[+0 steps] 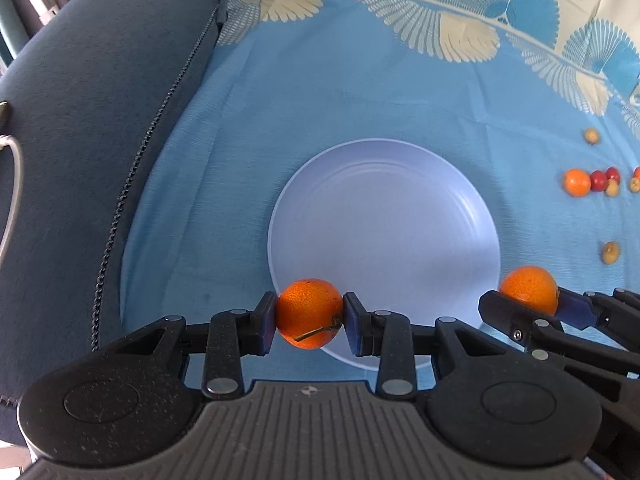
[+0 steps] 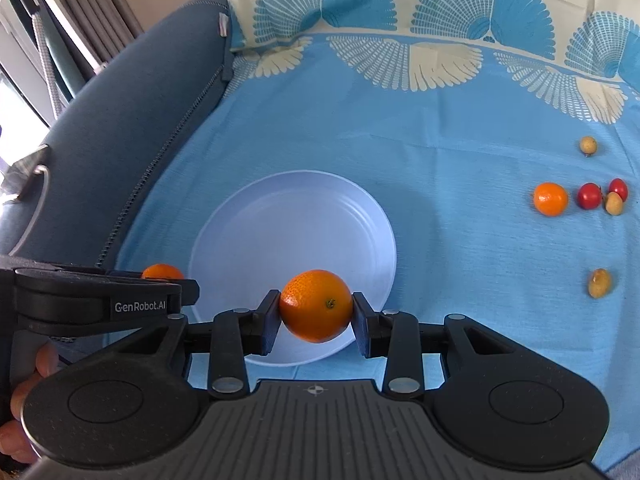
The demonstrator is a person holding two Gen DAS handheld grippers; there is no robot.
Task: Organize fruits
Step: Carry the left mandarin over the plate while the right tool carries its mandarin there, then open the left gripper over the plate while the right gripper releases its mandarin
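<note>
gripping one orange each, the left gripper (image 1: 310, 316) clamps the stemmed orange (image 1: 309, 312) and the right gripper (image 2: 316, 312) the second orange (image 2: 316, 305) over the plate (image 1: 400, 220) near rim, so either could roll off onto the blue cloth (image 1: 320, 100) if released there.

Left gripper's orange (image 2: 162, 271): mostly hidden behind that gripper's arm in the right wrist view | yellow-red fruit (image 1: 636, 179): cut off by the left wrist view's right edge | hand (image 2: 24, 404): only fingers show at the frame's left edge | small tan fruits (image 2: 588, 145): kind too small to tell
</note>
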